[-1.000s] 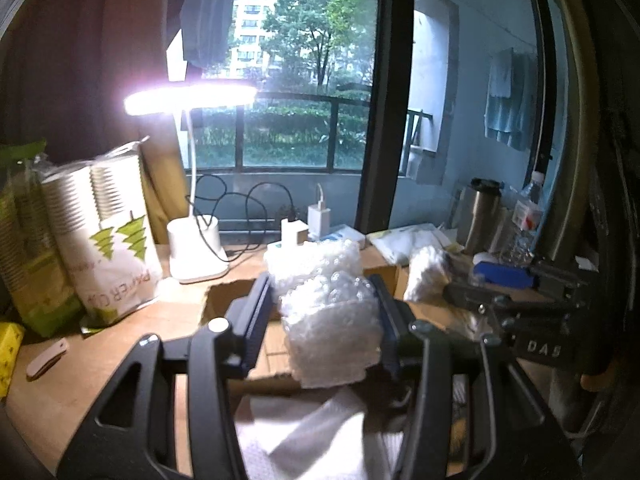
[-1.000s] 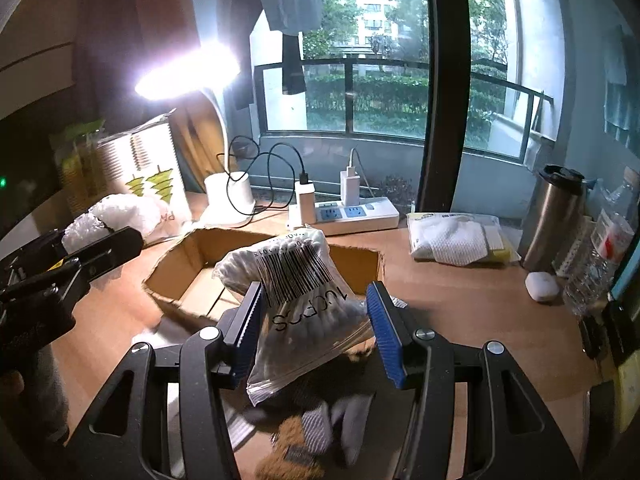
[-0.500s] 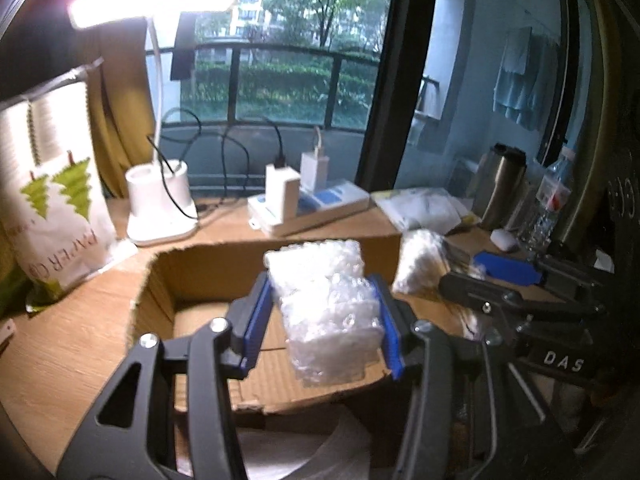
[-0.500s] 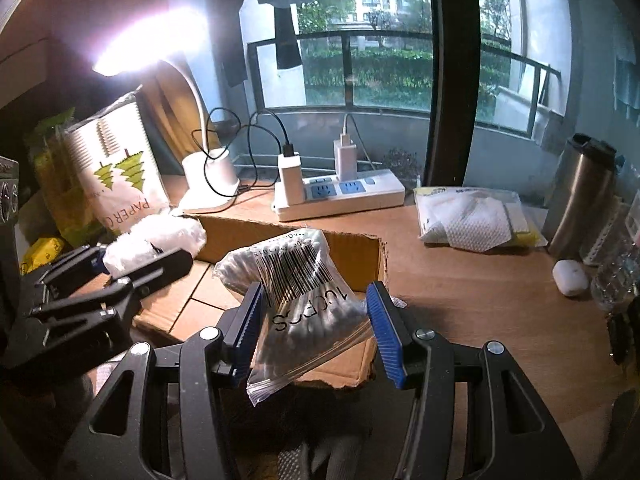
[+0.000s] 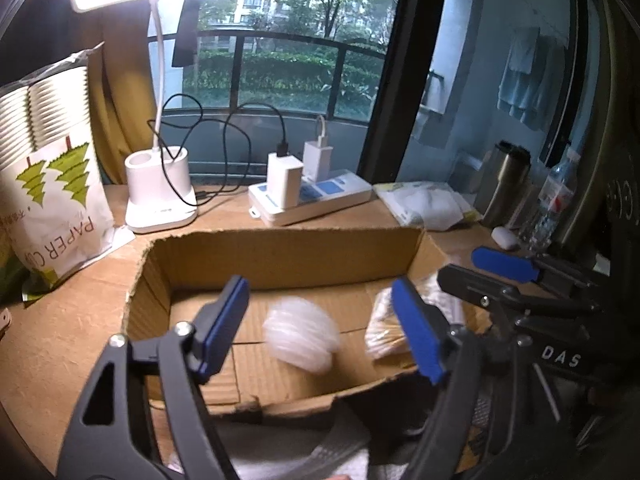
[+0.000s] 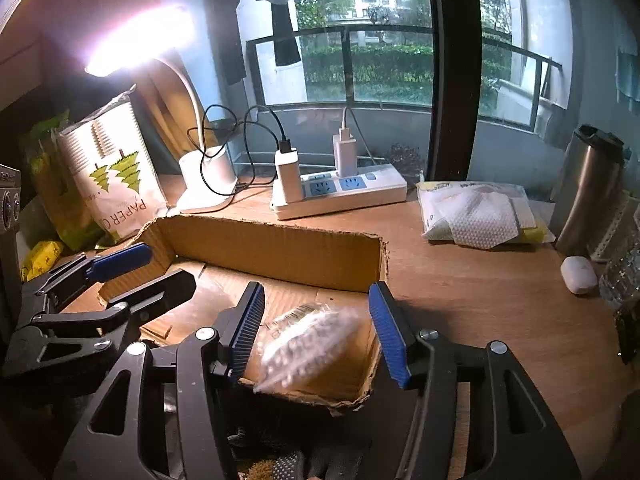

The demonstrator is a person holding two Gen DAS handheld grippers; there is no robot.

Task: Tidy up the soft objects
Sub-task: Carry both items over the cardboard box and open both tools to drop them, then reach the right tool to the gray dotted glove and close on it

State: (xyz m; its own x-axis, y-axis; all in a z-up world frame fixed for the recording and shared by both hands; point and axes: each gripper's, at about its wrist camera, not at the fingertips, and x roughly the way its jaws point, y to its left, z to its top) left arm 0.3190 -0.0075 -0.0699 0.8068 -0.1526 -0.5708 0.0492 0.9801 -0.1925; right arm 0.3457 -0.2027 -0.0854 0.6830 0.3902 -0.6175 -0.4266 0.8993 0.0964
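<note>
A shallow cardboard box (image 5: pixel 280 256) lies on the wooden desk; it also shows in the right wrist view (image 6: pixel 280 248). My left gripper (image 5: pixel 320 332) is open over the box, and a blurred bubble wrap bundle (image 5: pixel 302 338) sits free between its jaws inside the box. My right gripper (image 6: pixel 316 326) is open over the box's right end, and a blurred clear bag of cotton swabs (image 6: pixel 308 344) lies loose below it; the bag also shows in the left wrist view (image 5: pixel 386 334). The right gripper appears in the left wrist view (image 5: pixel 492 276), and the left gripper in the right wrist view (image 6: pixel 132 272).
Behind the box stand a white desk lamp (image 5: pixel 160 196), a power strip with chargers (image 5: pixel 312 196) and a paper cup pack (image 5: pixel 52 184). At right lie a packet of wipes (image 6: pixel 476 212), a steel tumbler (image 6: pixel 588 188) and a white earbud case (image 6: pixel 578 274).
Both grippers have opened. The bubble wrap has left the left jaws and the cotton swab bag has left the right jaws; both are down in the box, blurred.
</note>
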